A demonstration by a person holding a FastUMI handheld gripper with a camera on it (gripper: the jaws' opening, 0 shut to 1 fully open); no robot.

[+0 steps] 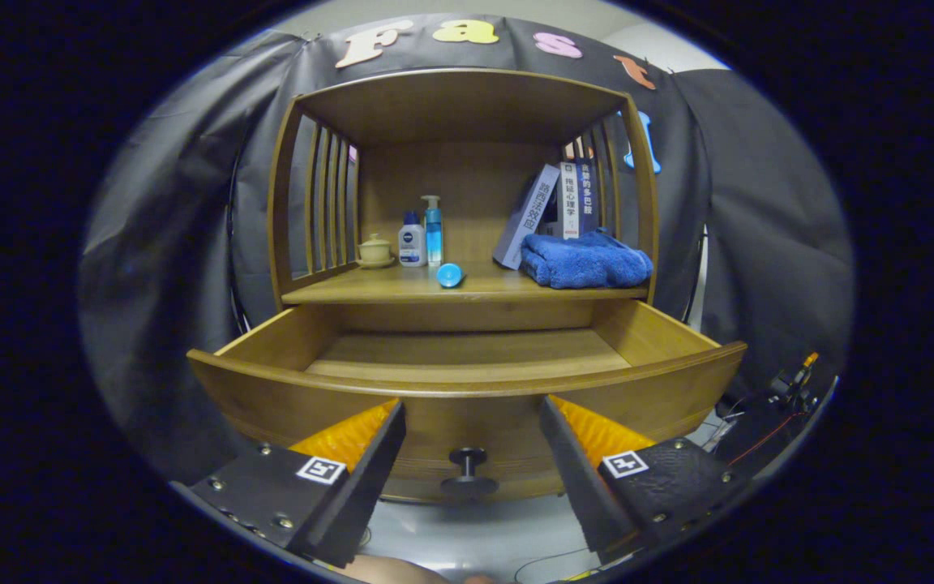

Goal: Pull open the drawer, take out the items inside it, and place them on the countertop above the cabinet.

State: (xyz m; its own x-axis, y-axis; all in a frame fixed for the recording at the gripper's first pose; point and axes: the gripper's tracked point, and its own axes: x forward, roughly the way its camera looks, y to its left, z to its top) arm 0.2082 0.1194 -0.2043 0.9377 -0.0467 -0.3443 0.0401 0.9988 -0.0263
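**Drawer stands open, my fingers spread before its knob**

My hand-held gripper (471, 422) is spread wide and holds nothing. Its two fingers flank the front panel of the drawer (467, 385), which is pulled well out of the wooden cabinet (463, 105). The dark round knob (468, 470) sits in the gap between my fingers, low on the drawer front, and neither finger touches it.

From here I see the bare wooden floor of the drawer; the curved front rim hides its nearest strip, so I cannot tell what lies there.

Above the drawer is the worktop (467, 285). At its front edge, roughly in the middle, lies a small blue round-ended item (450, 275). Behind it, toward the left, stand a blue pump bottle (433, 231) and a white bottle with a blue cap (412, 241), just beside each other, and left of them a small lidded cup on a saucer (374, 251). On the right a folded blue towel (586, 259) rests on the worktop, with several books (552, 211) leaning behind it against the slatted side.
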